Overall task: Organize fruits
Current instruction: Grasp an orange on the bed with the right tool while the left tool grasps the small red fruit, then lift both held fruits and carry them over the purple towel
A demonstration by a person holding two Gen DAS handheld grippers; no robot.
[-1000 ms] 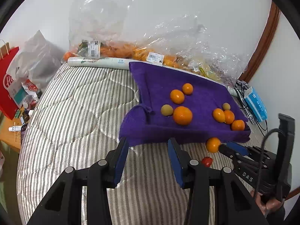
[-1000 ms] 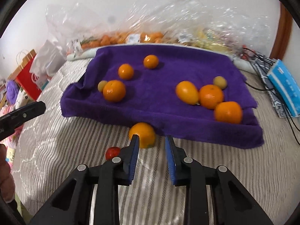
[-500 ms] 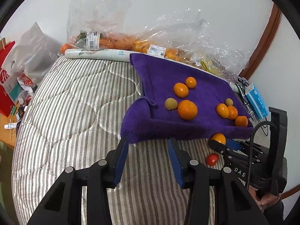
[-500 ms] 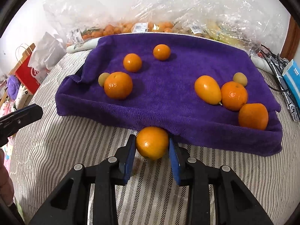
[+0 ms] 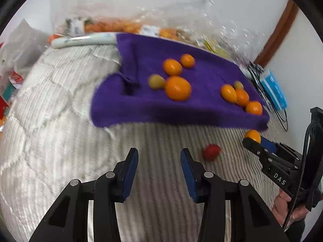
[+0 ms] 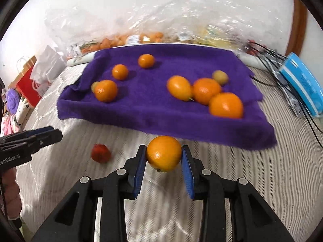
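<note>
My right gripper (image 6: 164, 151) is shut on an orange (image 6: 164, 153), just in front of the purple towel (image 6: 141, 109) on the striped bed. Seen from the left wrist, that orange (image 5: 252, 135) shows at the tip of the right gripper (image 5: 255, 141). On the towel (image 5: 141, 104) lie several oranges and two small greenish fruits. A small red fruit (image 5: 211, 151) lies on the bedcover, a little to the right of my left gripper (image 5: 159, 157), which is open and holds nothing. In the right wrist view the red fruit (image 6: 101, 153) lies between the left gripper (image 6: 40, 137) and the held orange.
Clear plastic bags (image 6: 131, 38) with more orange fruit line the wall behind the towel. A blue packet (image 6: 300, 84) and black cables (image 6: 282, 80) lie at the right. A red paper bag (image 6: 28, 84) and clutter stand off the bed's left side. A white roll (image 5: 82, 40) lies at the back.
The right gripper closed in around the orange at the towel's front edge and now grips it. The left gripper moved down and toward the red fruit, staying open.
</note>
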